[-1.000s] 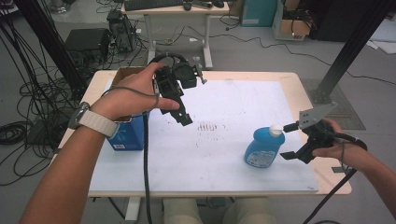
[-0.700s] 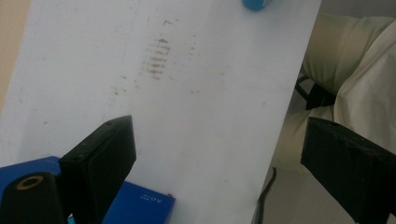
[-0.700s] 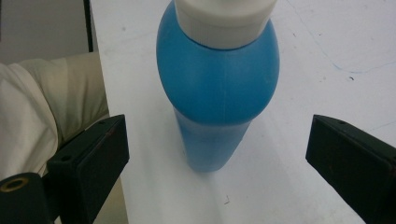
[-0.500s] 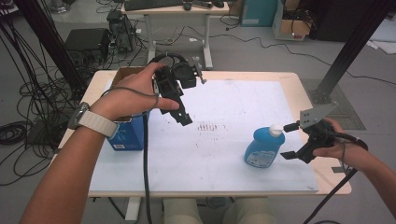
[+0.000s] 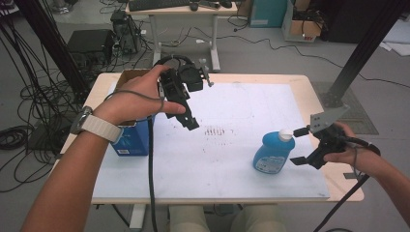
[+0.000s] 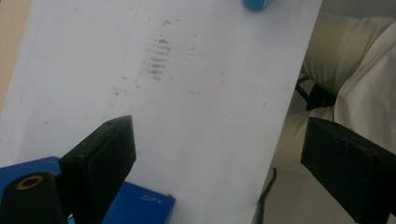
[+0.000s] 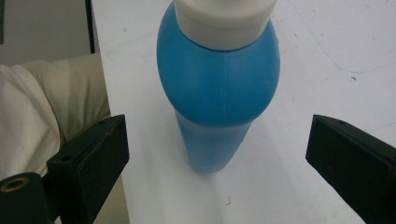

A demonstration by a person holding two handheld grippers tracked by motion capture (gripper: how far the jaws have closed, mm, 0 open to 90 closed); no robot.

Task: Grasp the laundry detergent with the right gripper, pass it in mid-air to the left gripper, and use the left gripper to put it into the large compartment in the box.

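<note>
The blue bottle (image 5: 273,152) stands upright on the white board (image 5: 227,164), near the board's near right corner, with its white cap (image 5: 285,136) on top. I take the bottle as my landmark. My right gripper (image 5: 300,146) sits just to the right of it, held level and pointing at it, the person's hand wrapped around the body behind the grey plate. Its jaws are spread wide: in the high view one reaches beside the cap and the other beside the base, and in the right gripper view the bottle (image 7: 219,93) stands ahead between the two black pads with clear gaps on both sides, so nothing is gripped.

My left gripper (image 5: 187,121) is well to the left of the bottle and farther back, lifted above the board, tilted down with the forearm and a watch strap behind it. Its jaws also stand wide with only bare board between them. A blue box (image 5: 129,140) sits at the board's left edge, far left of the bottle, under that wrist. Faint dark smudges (image 5: 215,130) mark the board between the two grippers. I see nothing between the right gripper and the bottle.
</note>
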